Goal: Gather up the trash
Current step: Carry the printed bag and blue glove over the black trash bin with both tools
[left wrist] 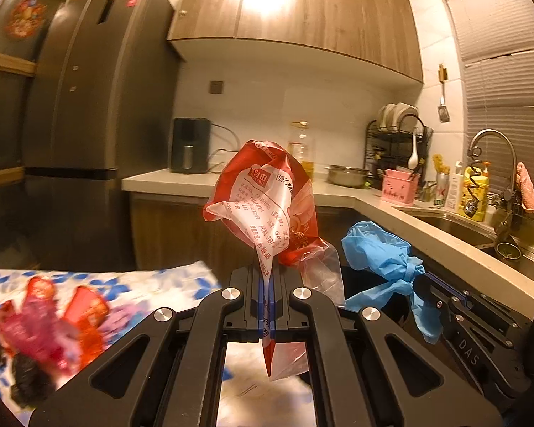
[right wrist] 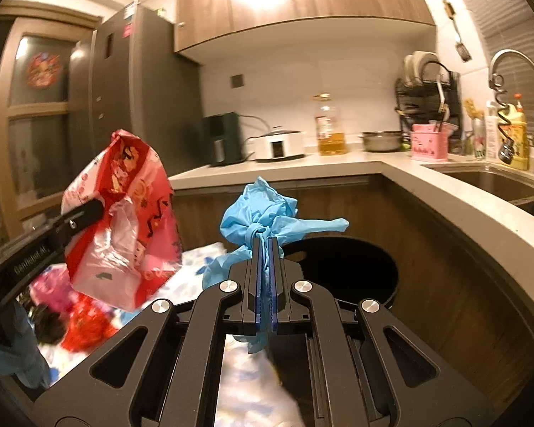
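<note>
Both grippers pinch trash aloft: the left gripper (left wrist: 266,284) clamps a red-and-white wrapper (left wrist: 263,206), the right gripper (right wrist: 266,277) a blue glove (right wrist: 263,213), the black bin (right wrist: 341,270) at two o'clock—best centre each over its mouth before releasing.

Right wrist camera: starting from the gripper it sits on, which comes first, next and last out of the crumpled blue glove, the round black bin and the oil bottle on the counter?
1. Crumpled blue plastic glove: pinched in the right gripper itself.
2. Round black trash bin: just beyond, low and slightly right.
3. Clear bottle of yellow oil: far back on the pale counter.
</note>
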`<state>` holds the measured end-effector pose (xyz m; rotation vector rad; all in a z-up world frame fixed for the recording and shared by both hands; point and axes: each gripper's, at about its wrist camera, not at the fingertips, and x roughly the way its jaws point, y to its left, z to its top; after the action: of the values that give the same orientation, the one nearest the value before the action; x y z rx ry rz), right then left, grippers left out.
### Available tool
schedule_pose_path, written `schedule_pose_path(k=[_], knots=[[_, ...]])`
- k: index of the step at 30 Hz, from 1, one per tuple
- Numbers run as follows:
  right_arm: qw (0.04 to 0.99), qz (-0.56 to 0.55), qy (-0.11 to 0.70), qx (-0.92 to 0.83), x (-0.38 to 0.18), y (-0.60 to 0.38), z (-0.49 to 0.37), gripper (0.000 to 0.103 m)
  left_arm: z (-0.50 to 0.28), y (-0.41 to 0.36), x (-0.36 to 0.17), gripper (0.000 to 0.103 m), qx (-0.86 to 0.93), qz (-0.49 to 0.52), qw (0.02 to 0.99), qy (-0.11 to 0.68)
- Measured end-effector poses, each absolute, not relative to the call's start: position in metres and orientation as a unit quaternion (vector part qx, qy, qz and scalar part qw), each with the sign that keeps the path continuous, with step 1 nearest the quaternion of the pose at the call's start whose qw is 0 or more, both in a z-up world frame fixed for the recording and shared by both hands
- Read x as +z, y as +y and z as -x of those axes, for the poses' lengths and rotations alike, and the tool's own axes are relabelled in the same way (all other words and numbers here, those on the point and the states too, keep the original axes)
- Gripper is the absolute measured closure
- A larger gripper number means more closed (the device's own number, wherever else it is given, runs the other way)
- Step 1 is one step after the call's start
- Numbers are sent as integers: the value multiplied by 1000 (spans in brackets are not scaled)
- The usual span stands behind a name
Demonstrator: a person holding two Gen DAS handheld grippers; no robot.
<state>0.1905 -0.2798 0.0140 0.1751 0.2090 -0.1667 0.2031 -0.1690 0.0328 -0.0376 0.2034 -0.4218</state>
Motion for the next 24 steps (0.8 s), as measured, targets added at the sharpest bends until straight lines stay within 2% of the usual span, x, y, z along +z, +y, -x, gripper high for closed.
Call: schedule_pose_path(k=[9, 24], knots=[[984, -94, 98, -114, 14, -317, -212, 99, -240, -225, 22, 102, -238, 12, 964, 120], [980, -118, 106, -117, 8, -354, -234, 99, -271, -275, 8, 102, -263, -4, 954, 145]])
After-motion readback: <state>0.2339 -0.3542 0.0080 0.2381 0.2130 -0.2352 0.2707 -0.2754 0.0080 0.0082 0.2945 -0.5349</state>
